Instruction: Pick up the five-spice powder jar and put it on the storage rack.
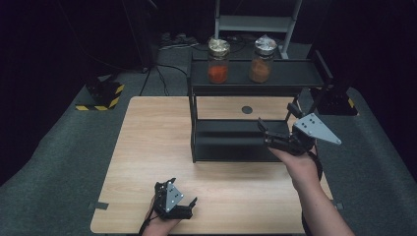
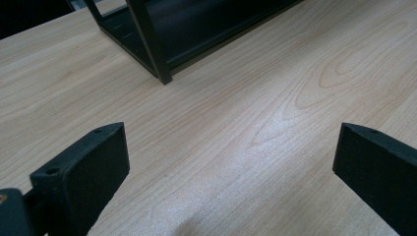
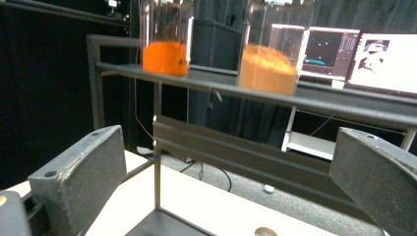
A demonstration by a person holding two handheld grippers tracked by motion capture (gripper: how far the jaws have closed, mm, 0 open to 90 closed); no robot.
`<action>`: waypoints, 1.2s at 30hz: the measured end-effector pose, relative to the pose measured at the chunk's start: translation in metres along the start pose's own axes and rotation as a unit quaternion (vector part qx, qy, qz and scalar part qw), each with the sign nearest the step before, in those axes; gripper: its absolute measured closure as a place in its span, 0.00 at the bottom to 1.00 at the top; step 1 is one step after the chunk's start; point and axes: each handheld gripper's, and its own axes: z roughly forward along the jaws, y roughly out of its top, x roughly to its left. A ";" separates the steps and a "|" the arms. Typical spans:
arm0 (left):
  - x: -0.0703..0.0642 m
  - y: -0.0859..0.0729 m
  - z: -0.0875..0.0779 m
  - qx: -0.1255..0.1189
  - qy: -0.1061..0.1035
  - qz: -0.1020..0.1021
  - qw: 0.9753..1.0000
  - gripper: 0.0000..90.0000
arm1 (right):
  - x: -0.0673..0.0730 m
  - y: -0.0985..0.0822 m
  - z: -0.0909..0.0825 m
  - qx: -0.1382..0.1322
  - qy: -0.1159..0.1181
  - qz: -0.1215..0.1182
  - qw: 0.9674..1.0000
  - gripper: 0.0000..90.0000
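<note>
Right gripper (image 1: 265, 133) raised at black rack's (image 1: 231, 140) lower shelf, jaws spread, empty, left gripper (image 1: 184, 202) low over wooden surface (image 1: 147, 147) near its front edge, jaws spread, two glass jars, orange-filled (image 1: 218, 61) and brown-filled (image 1: 261, 60), upright on top shelf.

The high view looks forward and down over the whole table (image 1: 147, 162) from above the person's side. The left gripper view sits low, close over the tabletop, facing the black shelf rack (image 2: 157, 44). The right gripper view looks up at the same rack's top shelf and its two jars (image 3: 164, 56).
</note>
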 end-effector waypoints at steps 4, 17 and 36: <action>-0.001 0.000 0.000 -0.001 0.001 0.002 1.000 0.01 | 0.002 -0.009 -0.005 0.007 0.000 -0.007 1.000 0.00; -0.001 -0.001 0.000 -0.002 0.002 0.002 1.000 0.01 | 0.007 -0.047 -0.022 0.044 -0.002 -0.012 0.999 0.00; -0.002 -0.001 -0.001 -0.004 0.003 0.006 1.000 0.01 | 0.011 -0.100 -0.038 0.106 -0.007 -0.014 0.994 0.00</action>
